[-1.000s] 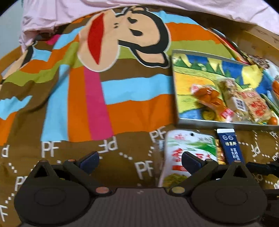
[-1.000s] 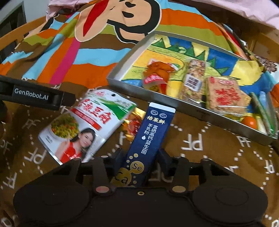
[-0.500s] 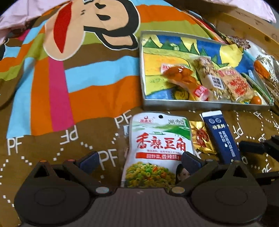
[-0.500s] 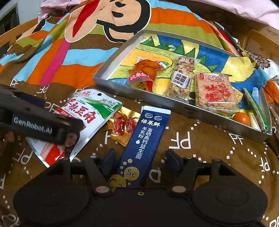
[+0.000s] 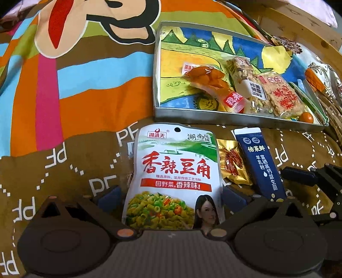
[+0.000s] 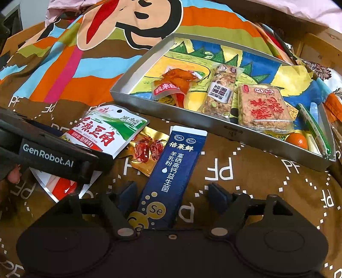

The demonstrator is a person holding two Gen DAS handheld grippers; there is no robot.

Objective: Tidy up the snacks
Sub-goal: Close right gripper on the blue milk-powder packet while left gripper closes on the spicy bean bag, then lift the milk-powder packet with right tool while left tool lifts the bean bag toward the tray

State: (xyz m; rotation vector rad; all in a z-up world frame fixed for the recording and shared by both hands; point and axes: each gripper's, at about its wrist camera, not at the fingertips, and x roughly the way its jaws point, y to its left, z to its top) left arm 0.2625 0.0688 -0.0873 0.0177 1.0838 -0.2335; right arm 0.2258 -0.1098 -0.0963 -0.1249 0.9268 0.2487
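Lying lengthwise between the spread fingers of the right gripper (image 6: 172,192), the blue sachet (image 6: 171,171) points toward the tray (image 6: 224,128), unclasped.

Place: a home, most likely a bedroom.
Surface: soft, rumpled cartoon-print blanket (image 5: 89,89) fills most of both views; striped colours, a big cartoon face at upper centre, "PF" lettering along the brown border.
Bedding: pale pink fabric (image 6: 277,8) bunched along the top edge of the right wrist view.
Furniture: light wooden frame (image 5: 299,23) at upper right, edging the cloth.
Household items: metal tray (image 6: 213,126) with a hand-coloured landscape inside, at centre right, holding packaged snacks; more packets loose on the blanket.
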